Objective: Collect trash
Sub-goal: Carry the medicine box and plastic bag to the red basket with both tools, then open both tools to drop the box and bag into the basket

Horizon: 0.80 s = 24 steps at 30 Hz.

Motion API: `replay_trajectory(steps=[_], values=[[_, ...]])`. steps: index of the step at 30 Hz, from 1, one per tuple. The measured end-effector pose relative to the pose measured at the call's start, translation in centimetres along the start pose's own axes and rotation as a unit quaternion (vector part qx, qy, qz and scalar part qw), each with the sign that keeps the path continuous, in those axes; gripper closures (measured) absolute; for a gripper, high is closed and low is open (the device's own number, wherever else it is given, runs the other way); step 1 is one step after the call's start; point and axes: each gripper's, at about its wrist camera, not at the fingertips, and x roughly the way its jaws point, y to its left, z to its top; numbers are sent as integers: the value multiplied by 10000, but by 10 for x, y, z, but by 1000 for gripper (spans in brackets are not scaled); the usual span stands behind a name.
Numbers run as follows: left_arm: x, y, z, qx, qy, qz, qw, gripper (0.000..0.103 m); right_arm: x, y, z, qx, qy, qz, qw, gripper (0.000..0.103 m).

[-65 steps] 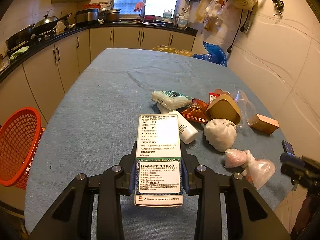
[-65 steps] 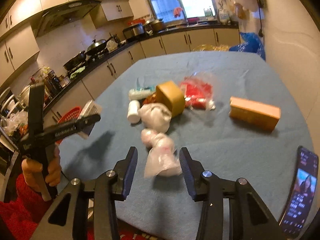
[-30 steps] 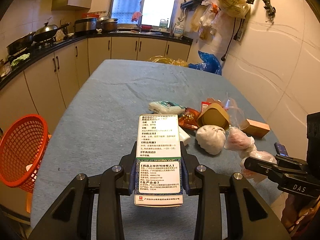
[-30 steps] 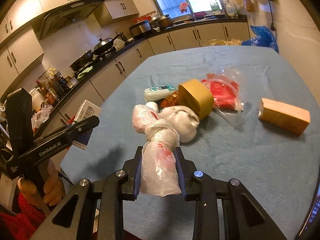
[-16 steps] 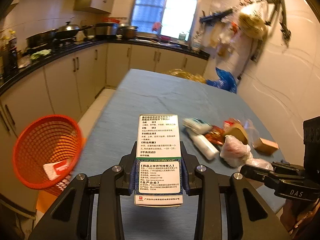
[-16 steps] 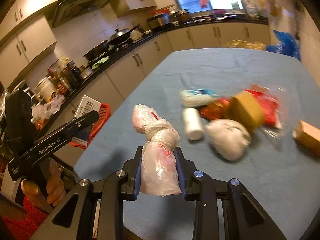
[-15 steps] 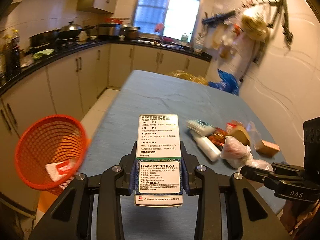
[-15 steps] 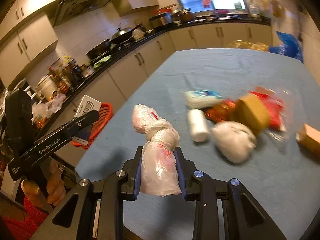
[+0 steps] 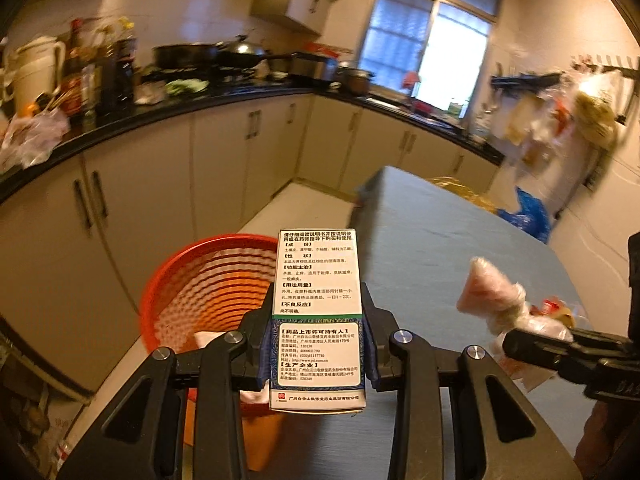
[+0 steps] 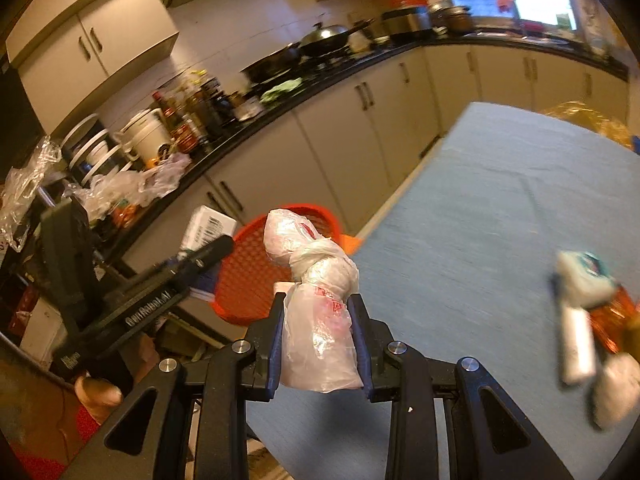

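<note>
Left wrist view
Surface: a table (image 9: 432, 240) under a blue-grey cloth is stretching away to the right of centre, its near edge running under the gripper.
Room: cream cabinets (image 9: 224, 168) under a black counter (image 9: 132, 120) are curving along the left and back walls; a bright window (image 9: 428, 52) is glowing beyond.
Counter clutter: bottles (image 9: 96, 76) and a wok (image 9: 240, 54) are standing on the counter, blurred.
Left gripper (image 9: 318, 354): its fingers are clamping a medicine box (image 9: 318, 312) printed with Chinese text, held upright.
Basket: an orange basket (image 9: 192, 292) is sitting beside the table's left edge, just behind and left of the box; something pale is lying inside.
In the way: the box is hiding part of the basket rim.
Right side: the right gripper (image 9: 568, 354) is reaching in, carrying a knotted plastic bag (image 9: 496, 304).

Right wrist view
Surface: the same table (image 10: 500, 208) is filling the right half.
Right gripper (image 10: 318, 346): its fingers are squeezing the knotted plastic bag (image 10: 316, 304) around its lower half.
Basket: the orange basket (image 10: 256, 276) is showing just behind the bag, off the table's edge.
Left gripper (image 10: 208, 254): it is holding the medicine box (image 10: 206, 226) beside the basket.
Remaining trash: a white packet (image 10: 584, 280) and a white tube (image 10: 576, 344) are lying on the table at the right, blurred.
</note>
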Motion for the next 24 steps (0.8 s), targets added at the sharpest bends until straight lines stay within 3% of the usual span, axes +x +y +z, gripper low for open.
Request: replay_trajectory(steps=[14, 16, 19, 24], values=[[34, 50, -9, -347, 291, 244, 9987, 70, 105, 17, 39, 221, 566, 396, 9974, 69], [36, 56, -8, -410, 310, 219, 9984, 67, 113, 19, 42, 244, 613, 402, 9970, 68], [36, 60, -6, -469, 282, 251, 9982, 53, 121, 20, 44, 311, 631, 469, 9964, 66], [32, 58, -6, -472, 254, 207, 9983, 52, 112, 17, 42, 362, 571, 520, 9964, 66]])
